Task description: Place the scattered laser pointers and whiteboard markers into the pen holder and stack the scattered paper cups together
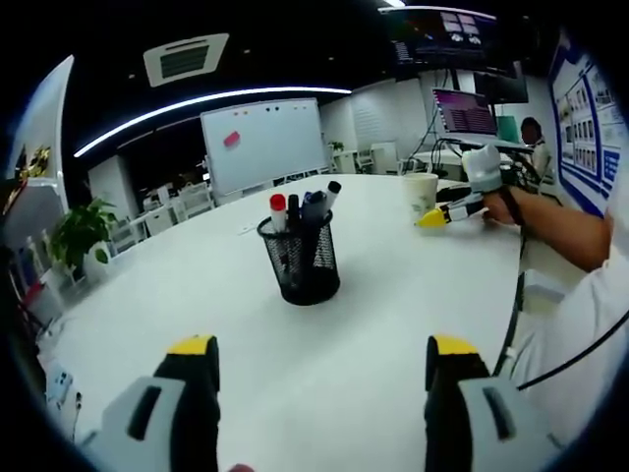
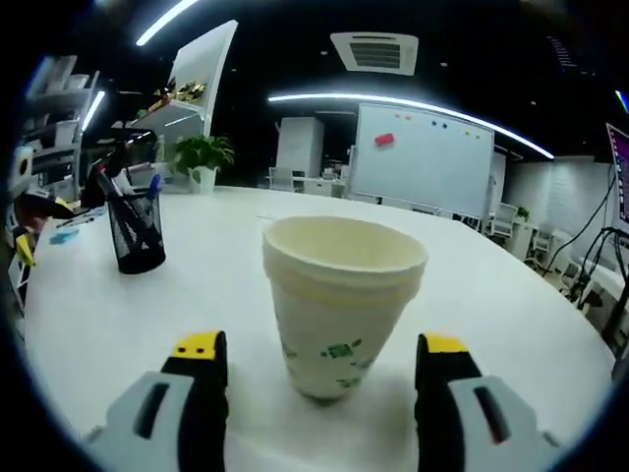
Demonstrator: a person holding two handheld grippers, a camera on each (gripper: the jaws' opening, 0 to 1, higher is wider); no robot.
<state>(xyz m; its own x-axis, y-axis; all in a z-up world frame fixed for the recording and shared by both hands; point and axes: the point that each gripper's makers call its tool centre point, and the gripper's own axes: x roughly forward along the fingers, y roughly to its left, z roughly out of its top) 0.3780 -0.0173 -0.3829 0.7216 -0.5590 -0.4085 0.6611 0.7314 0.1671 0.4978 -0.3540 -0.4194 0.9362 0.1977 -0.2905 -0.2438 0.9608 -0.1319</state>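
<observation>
Pen holder [image 1: 300, 264]: black wire mesh. Paper cups [image 2: 342, 305]: matt cream paper. Table [image 1: 295, 364]: smooth white, slight sheen.

Ceiling light strips [image 2: 413, 103] are glowing above a dim room; beyond the jaws, edges are bending and blurring.

An office meeting room is showing here. A large white bench [image 1: 295, 344] is filling the middle of the space, and a whiteboard [image 1: 263, 143] is standing behind it with small magnets sticking to it. Beyond the whiteboard, rows of white desks and chairs [image 2: 305, 184] are sitting in an open-plan area. A ceiling air-conditioning vent [image 2: 374, 51] and a curved light strip [image 1: 197, 103] are hanging above the bench. To the right of the whiteboard, monitors [image 1: 464, 110] are glowing, and a potted plant [image 1: 81, 234] is standing to its left.
</observation>
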